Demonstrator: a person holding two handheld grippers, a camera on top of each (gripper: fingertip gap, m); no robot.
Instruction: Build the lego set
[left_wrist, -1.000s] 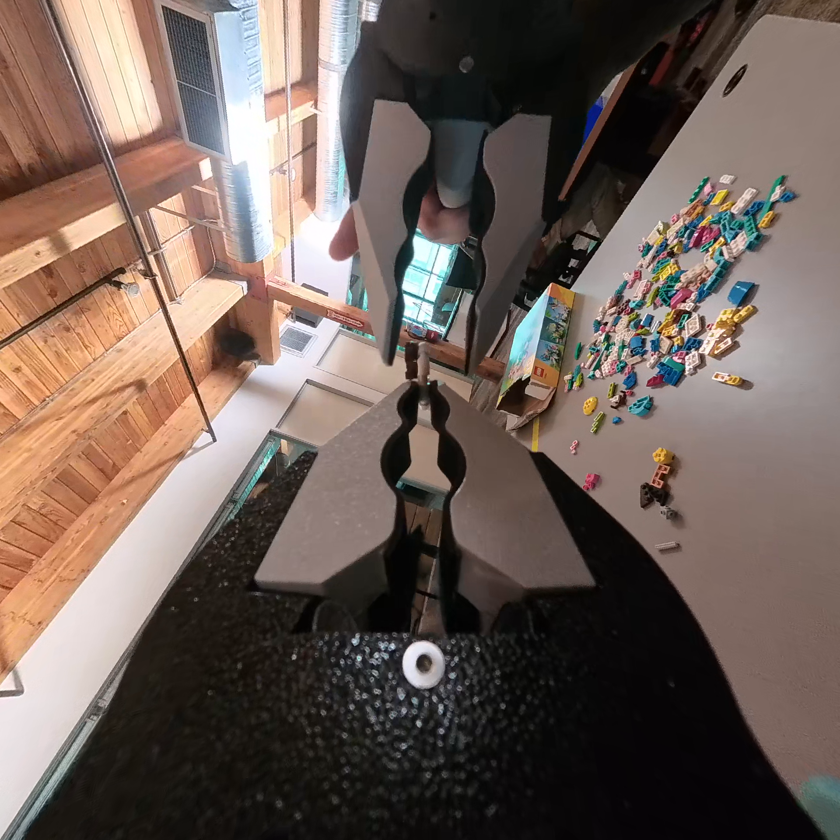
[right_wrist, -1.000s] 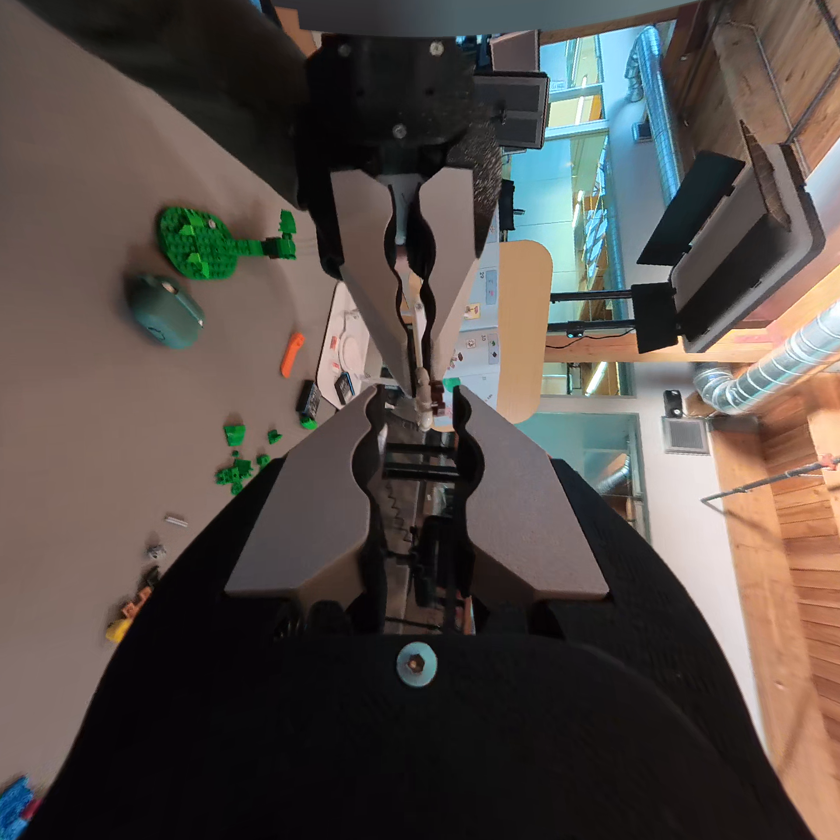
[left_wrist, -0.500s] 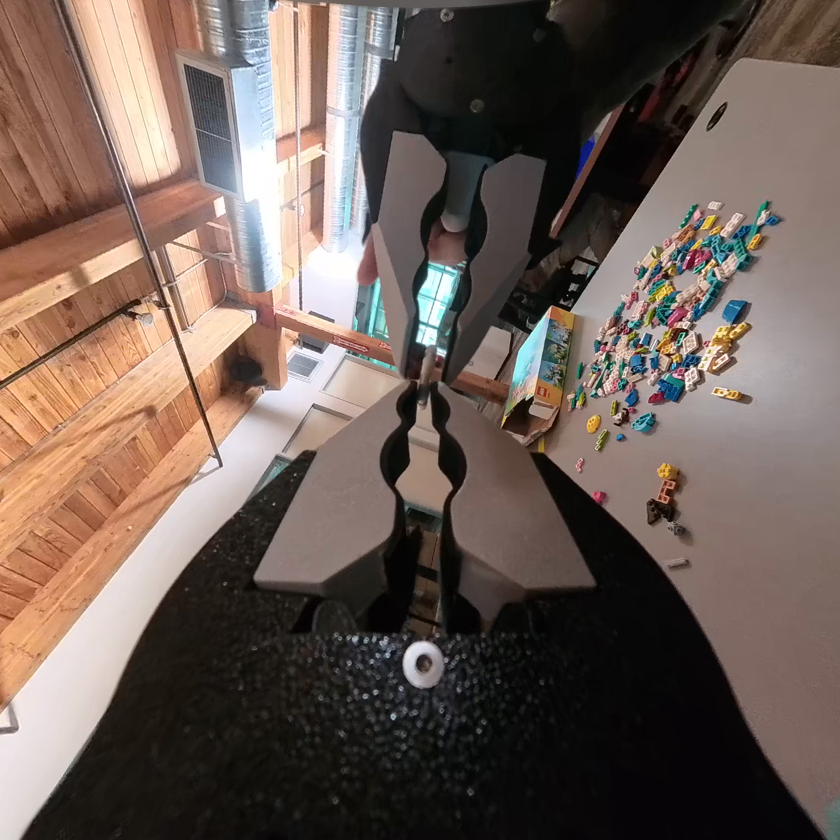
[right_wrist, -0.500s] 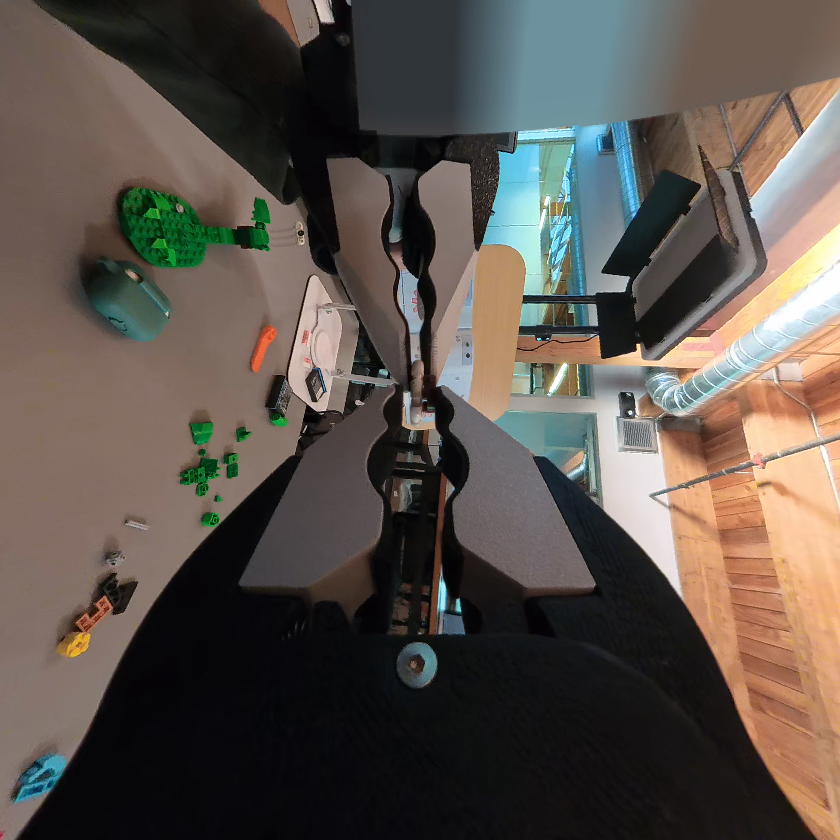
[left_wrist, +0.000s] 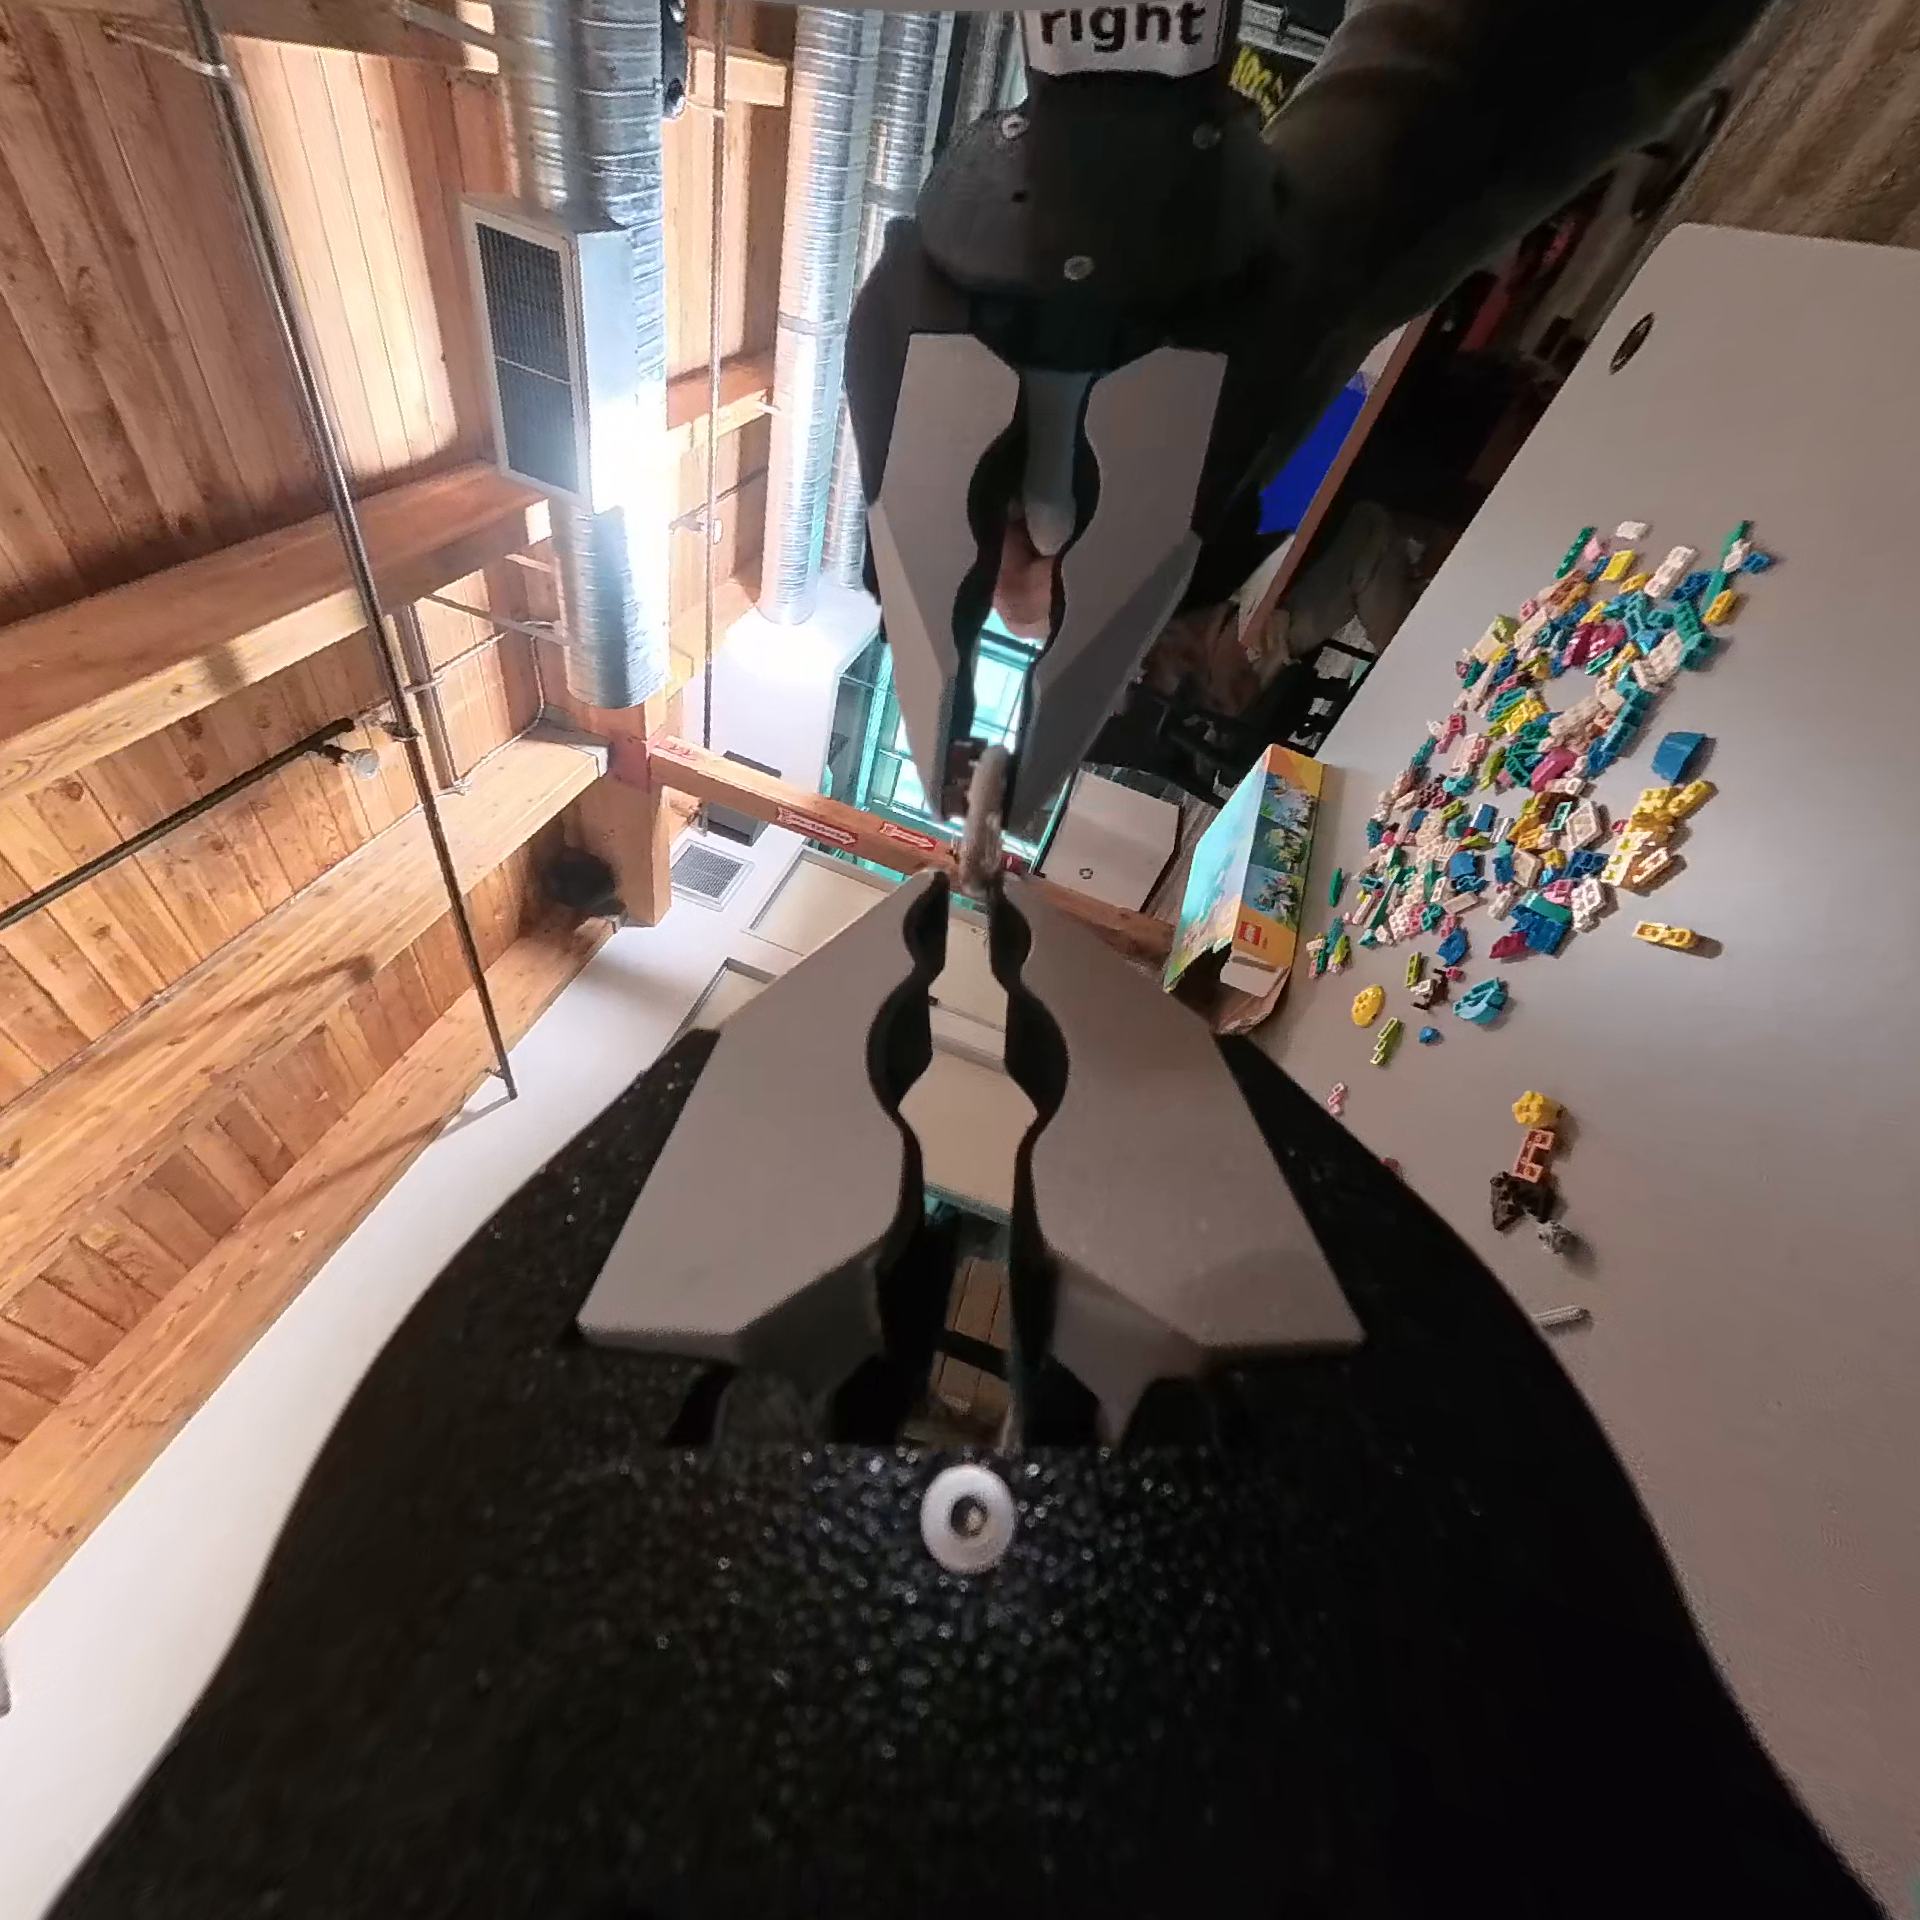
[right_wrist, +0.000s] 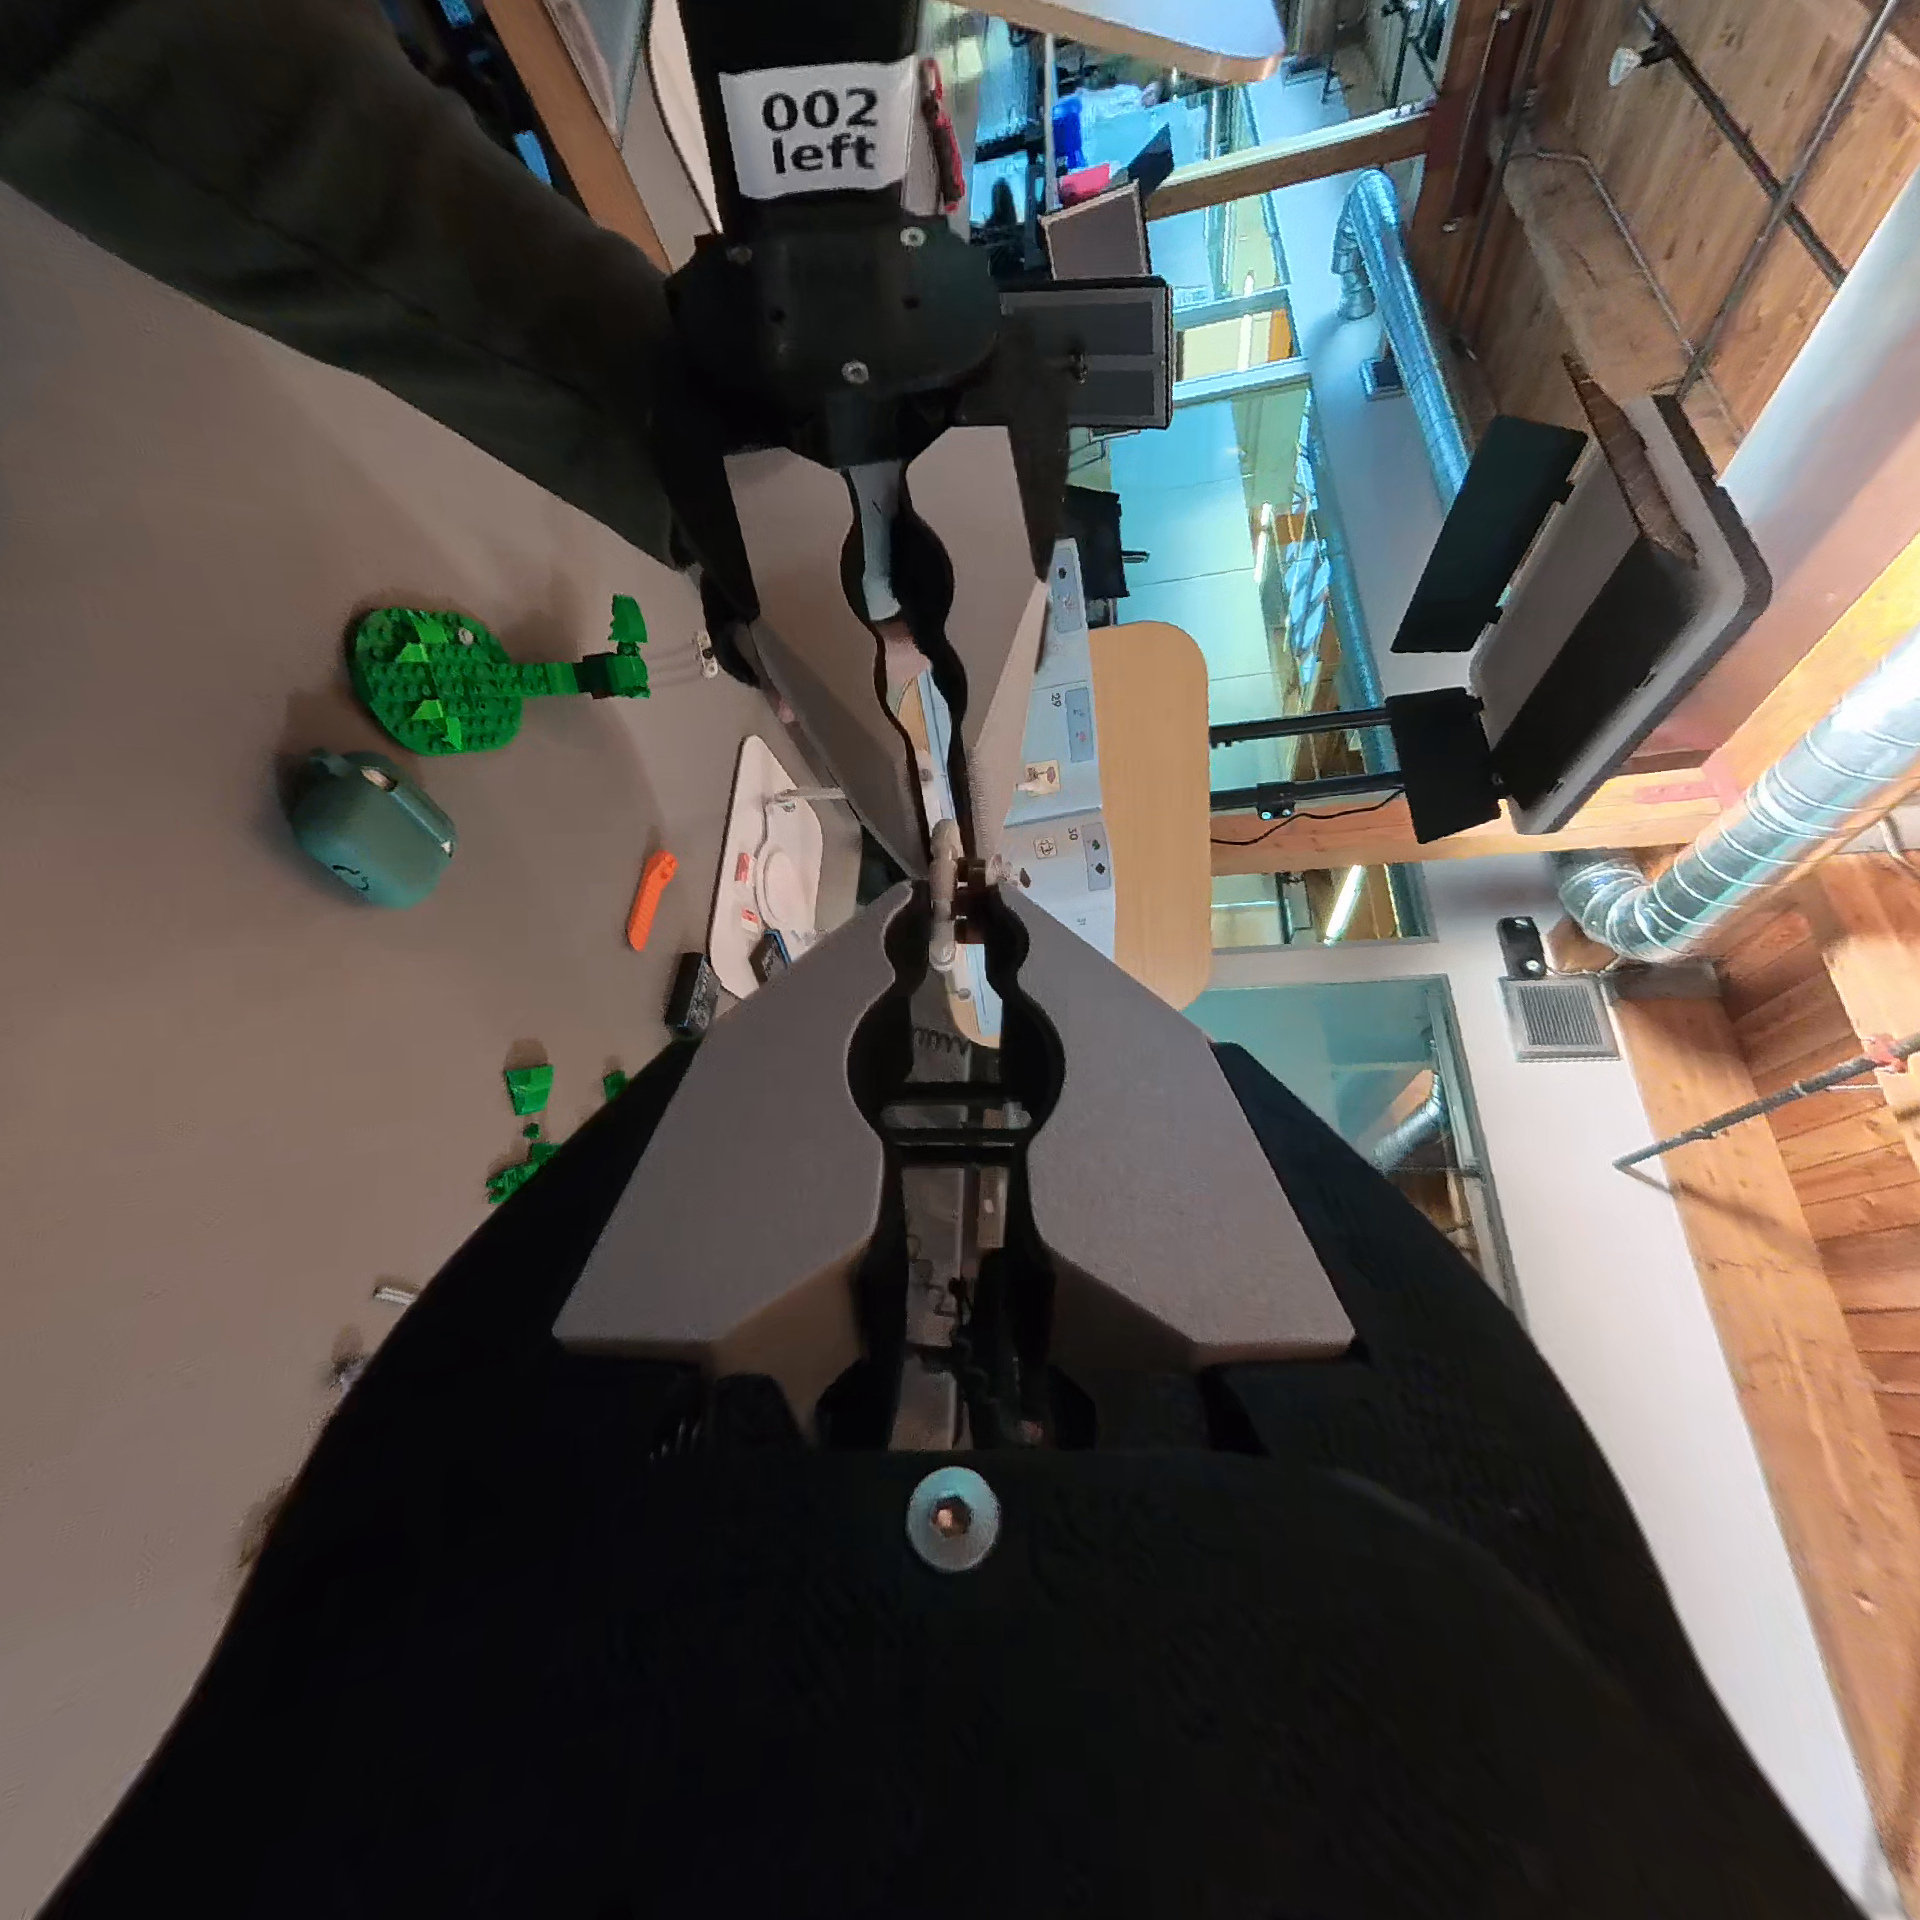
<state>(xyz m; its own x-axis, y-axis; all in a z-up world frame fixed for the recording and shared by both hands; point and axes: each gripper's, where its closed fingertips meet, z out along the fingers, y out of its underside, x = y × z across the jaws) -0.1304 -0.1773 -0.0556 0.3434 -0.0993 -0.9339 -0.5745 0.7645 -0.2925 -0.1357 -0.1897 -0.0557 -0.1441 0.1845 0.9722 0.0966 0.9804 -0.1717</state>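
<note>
Both tools (left_wrist: 966, 883) (right_wrist: 951, 902) pinch a small pale piece (right_wrist: 942, 894) with a dark brown bit.

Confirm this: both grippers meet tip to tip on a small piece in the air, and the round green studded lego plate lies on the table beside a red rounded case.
The case is not red. The right wrist view shows a teal rounded case beside the round green studded lego plate on the grey table. The rest stands: left gripper and right gripper meet on a small piece.

Bare table (left_wrist: 1714, 1195) beside brick pile (left_wrist: 1538, 769)
</note>
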